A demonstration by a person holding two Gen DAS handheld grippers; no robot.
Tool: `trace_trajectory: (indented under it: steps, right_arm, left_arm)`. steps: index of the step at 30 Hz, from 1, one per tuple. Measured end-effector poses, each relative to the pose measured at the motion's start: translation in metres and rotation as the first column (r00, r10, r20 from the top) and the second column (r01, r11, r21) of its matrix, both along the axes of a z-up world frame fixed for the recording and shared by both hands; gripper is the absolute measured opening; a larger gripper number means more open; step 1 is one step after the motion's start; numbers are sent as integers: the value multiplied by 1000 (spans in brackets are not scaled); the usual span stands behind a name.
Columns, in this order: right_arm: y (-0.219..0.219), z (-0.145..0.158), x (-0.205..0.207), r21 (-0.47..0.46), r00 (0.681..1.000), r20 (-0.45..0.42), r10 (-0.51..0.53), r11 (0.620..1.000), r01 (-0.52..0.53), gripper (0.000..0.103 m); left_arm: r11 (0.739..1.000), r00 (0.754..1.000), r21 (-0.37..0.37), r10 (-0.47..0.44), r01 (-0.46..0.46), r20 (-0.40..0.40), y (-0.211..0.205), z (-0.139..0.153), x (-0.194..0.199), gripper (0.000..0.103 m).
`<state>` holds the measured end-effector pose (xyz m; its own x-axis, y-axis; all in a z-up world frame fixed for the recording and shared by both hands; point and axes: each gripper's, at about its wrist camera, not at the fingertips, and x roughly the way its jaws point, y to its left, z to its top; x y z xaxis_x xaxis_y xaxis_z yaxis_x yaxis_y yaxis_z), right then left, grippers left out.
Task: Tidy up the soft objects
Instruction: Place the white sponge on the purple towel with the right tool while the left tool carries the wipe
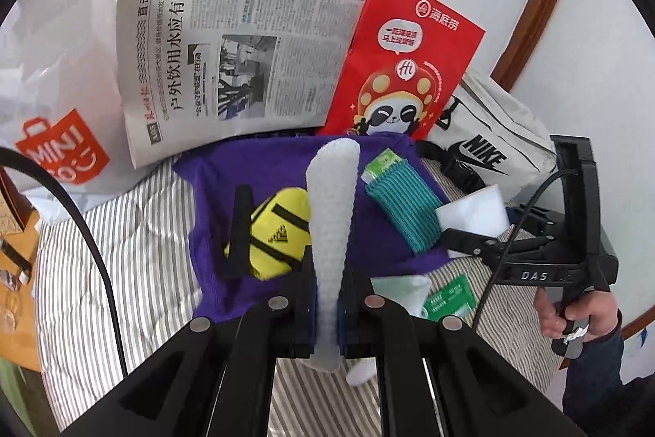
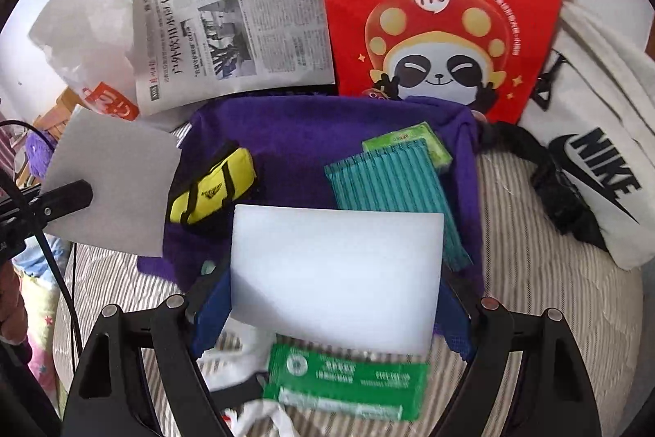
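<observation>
Visibly, teal pouch (image 2: 393, 183) holds a green packet (image 2: 413, 142) (end protruding) — on purple cloth (image 2: 294, 134).

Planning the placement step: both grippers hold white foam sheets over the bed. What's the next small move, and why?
Probably lower the right gripper with its smooth foam sheet onto the bare purple cloth between the yellow pouch and the teal striped sleeve. Both sheets are gripped above the bed, and the other soft items lie on that cloth. The left gripper and its dimpled foam sheet can follow.
</observation>
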<state>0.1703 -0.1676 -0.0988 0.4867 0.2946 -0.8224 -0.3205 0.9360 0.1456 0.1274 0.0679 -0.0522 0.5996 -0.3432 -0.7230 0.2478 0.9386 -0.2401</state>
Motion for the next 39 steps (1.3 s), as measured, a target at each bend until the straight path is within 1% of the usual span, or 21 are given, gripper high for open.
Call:
trace_trajectory:
  steps: [3, 5, 8, 13, 15, 21, 23, 27, 30, 32, 36, 39]
  right_arm:
    - [9, -9, 14, 12, 1000, -27, 5, 1000, -5, 85]
    - [17, -17, 22, 7, 999, -40, 14, 1000, -13, 84]
    - [30, -34, 34, -7, 996, -85, 20, 1000, -21, 84]
    - [46, -54, 43, -20, 989, -138, 46, 999, -49, 84]
    - [52, -59, 44, -30, 988, -141, 67, 997, -72, 84]
    - [66, -62, 48, -69, 988, -134, 77, 994, -87, 85]
    - [71, -64, 49, -57, 983, -158, 95, 993, -105, 85]
    - [79, -70, 48, -79, 981, -170, 97, 991, -111, 85]
    - [81, -77, 52, -72, 976, -202, 79, 993, -95, 85]
    - [85, -80, 54, -75, 977, -201, 76, 993, -93, 85]
    - [90, -83, 52, -102, 974, -200, 105, 987, -128, 87]
    - [94, -86, 55, -99, 972, -205, 118, 985, -141, 87]
  left_arm:
    - [1000, 1000, -5, -5, 5, 3, 2, 0, 10, 7]
    - [1000, 1000, -6, 0, 0, 1, 5, 0, 17, 7]
    - [1000, 1000, -7, 9, -9, -6, 9, -4, 26, 7]
    - [1000, 1000, -14, 9, -9, -18, 14, -13, 35, 7]
    - [1000, 1000, -16, 7, -7, -23, 14, -17, 37, 7]
    - [1000, 1000, -25, 1, -2, -30, 17, -26, 42, 7]
    - [1000, 999, -31, 5, -6, -32, 20, -28, 44, 7]
    - [999, 999, -42, 9, -10, -33, 24, -30, 43, 7]
    - [999, 999, -45, 11, -12, -37, 27, -33, 44, 7]
    - [999, 999, -49, 11, -13, -41, 29, -34, 44, 7]
    - [999, 999, -51, 7, -9, -44, 30, -37, 44, 7]
    - [998, 999, -60, 6, -9, -50, 29, -39, 45, 7]
